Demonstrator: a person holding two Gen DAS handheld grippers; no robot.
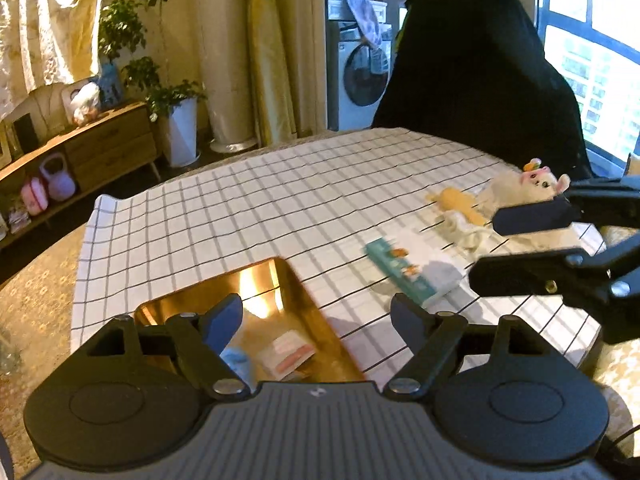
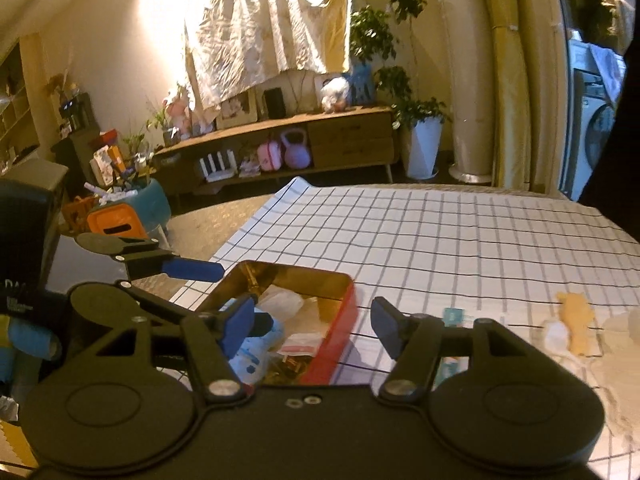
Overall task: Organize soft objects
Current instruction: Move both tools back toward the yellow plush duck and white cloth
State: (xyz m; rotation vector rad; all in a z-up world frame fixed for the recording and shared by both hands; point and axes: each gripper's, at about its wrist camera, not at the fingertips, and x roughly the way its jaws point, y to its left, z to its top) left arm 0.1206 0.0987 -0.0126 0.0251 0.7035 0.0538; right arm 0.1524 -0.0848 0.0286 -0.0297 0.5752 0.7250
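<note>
A tin [image 1: 316, 320] with a gold inside and a red outer wall [image 2: 340, 332] stands at the near edge of the checked tablecloth. In it lie a white-and-pink packet [image 1: 286, 354], a blue-and-white soft item [image 2: 250, 358] and clear wrappers. My left gripper [image 1: 316, 320] hangs open above the tin, nothing between its fingers. My right gripper [image 2: 314, 324] is open and empty too, over the tin's right side. On the cloth to the right lie a teal tissue pack [image 1: 400, 268], a yellow plush [image 1: 460, 202], a white cloth [image 1: 468, 232] and a white plush cat [image 1: 528, 188].
A dark draped shape [image 1: 472, 60] stands behind the table's far right. A low wooden sideboard [image 2: 304, 136], potted plants [image 2: 424, 148] and an orange box [image 2: 114, 222] are on the floor side to the left. The checked cloth [image 1: 280, 200] stretches behind the tin.
</note>
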